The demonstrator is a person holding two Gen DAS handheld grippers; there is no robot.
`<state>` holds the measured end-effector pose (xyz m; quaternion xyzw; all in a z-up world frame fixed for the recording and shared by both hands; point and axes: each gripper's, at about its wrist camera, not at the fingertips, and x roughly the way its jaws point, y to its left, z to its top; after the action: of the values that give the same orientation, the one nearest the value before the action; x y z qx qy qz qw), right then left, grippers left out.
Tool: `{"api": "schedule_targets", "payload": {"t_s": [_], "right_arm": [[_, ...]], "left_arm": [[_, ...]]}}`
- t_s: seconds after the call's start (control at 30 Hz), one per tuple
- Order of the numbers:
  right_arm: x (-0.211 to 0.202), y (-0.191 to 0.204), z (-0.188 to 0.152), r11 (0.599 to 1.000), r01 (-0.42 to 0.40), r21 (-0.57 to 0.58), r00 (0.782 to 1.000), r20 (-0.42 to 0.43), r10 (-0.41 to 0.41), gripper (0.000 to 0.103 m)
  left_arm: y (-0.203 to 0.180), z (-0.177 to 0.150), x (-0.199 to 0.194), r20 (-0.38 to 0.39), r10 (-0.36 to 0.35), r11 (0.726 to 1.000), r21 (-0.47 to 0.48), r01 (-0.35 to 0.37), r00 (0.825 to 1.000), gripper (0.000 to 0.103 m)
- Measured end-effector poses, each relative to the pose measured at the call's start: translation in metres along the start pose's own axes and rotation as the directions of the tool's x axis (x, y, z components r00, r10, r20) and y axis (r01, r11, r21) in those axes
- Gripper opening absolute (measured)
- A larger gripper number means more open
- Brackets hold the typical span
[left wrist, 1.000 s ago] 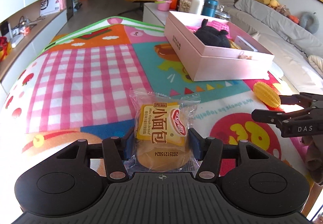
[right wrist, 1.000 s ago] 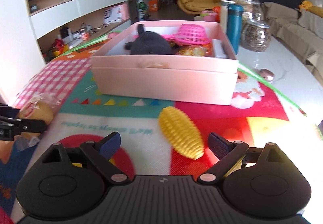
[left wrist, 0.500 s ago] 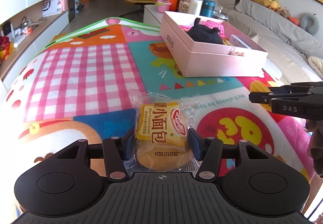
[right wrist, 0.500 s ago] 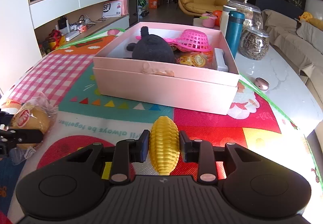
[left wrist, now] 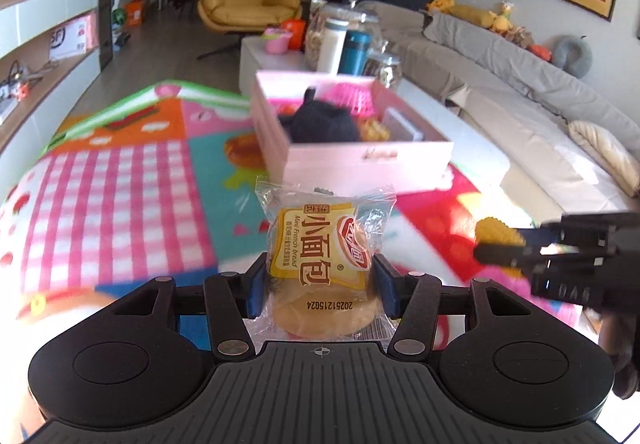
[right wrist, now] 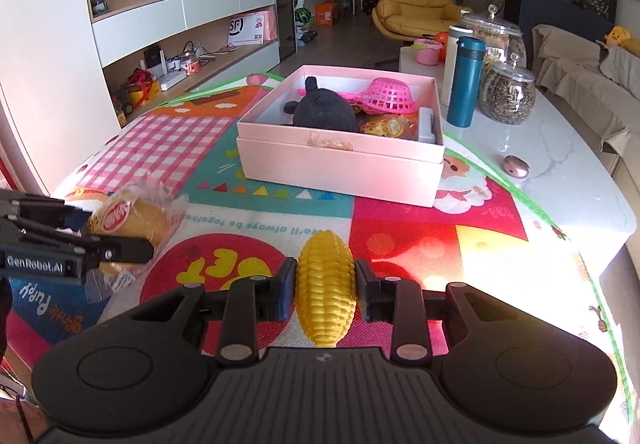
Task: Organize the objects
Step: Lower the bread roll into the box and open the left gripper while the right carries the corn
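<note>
My left gripper [left wrist: 320, 284] is shut on a wrapped mini bread bun [left wrist: 322, 264], lifted above the colourful play mat [left wrist: 120, 196]. The same bun [right wrist: 132, 218] and the left gripper [right wrist: 120, 240] show at the left of the right wrist view. My right gripper [right wrist: 325, 290] is shut on a yellow toy corn cob [right wrist: 326, 288], also raised off the mat [right wrist: 400, 236]. That corn [left wrist: 494, 230] and the right gripper [left wrist: 504, 248] appear at the right of the left wrist view. Ahead sits an open pink box [right wrist: 340, 164] [left wrist: 360, 160] holding a black plush toy [right wrist: 324, 110], a pink basket [right wrist: 386, 96] and small packets.
Behind the box stand a teal flask [right wrist: 464, 82], a white bottle [right wrist: 454, 56] and glass jars [right wrist: 508, 92]. A small pink pebble-like object [right wrist: 516, 166] lies on the marble table [right wrist: 568, 172] to the right. A grey sofa [left wrist: 520, 104] runs along the right.
The right gripper closed on the corn cob and lifted it. Both grippers rose with their loads, and the pink box now looks farther below and ahead.
</note>
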<state>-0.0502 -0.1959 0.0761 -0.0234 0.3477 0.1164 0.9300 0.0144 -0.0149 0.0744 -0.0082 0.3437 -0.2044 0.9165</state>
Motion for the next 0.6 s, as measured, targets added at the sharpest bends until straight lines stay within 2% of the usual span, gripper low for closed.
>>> {"api": "schedule_targets", "payload": {"t_s": [0.07,0.23,0.3,0.37,0.4,0.47,0.5,0.57,0.6], "right_arm": [[-0.001,-0.005,-0.001,1.000,0.004,0.012,1.000,0.011,-0.005,0.030],[0.010,-0.016,-0.001,0.998,0.008,0.059,1.000,0.013,-0.009,0.030],[0.016,-0.019,0.001,0.997,0.022,0.069,1.000,0.017,-0.023,0.030],[0.020,-0.022,0.004,0.997,0.025,0.075,0.999,0.022,-0.027,0.030],[0.023,-0.024,0.005,0.996,0.027,0.081,0.999,0.021,-0.028,0.030],[0.028,-0.028,0.006,0.995,0.032,0.091,0.999,0.016,-0.033,0.030],[0.030,-0.029,0.007,0.995,0.037,0.092,0.999,0.015,-0.039,0.030],[0.032,-0.031,0.007,0.995,0.048,0.090,0.999,0.017,-0.050,0.030],[0.033,-0.032,0.006,0.995,0.051,0.088,0.998,0.019,-0.053,0.030]], "left_arm": [[-0.010,0.029,0.012,0.043,-0.021,1.000,0.019,0.020,0.999,0.057],[-0.027,0.092,0.070,0.104,-0.066,0.997,-0.034,0.070,0.992,0.057],[-0.032,0.106,0.103,0.094,-0.093,0.992,-0.074,0.100,0.991,0.057],[-0.032,0.110,0.138,0.056,-0.147,0.981,-0.123,0.153,0.987,0.058],[-0.032,0.109,0.154,0.032,-0.150,0.978,-0.144,0.153,0.988,0.058],[-0.029,0.105,0.177,-0.024,-0.092,0.983,-0.159,0.087,0.995,0.059],[-0.028,0.103,0.180,-0.021,-0.072,0.987,-0.144,0.068,0.997,0.060],[-0.027,0.101,0.179,-0.041,0.039,0.993,-0.107,-0.043,0.998,0.060],[-0.026,0.100,0.175,-0.027,0.048,0.994,-0.093,-0.050,0.998,0.060]]}}
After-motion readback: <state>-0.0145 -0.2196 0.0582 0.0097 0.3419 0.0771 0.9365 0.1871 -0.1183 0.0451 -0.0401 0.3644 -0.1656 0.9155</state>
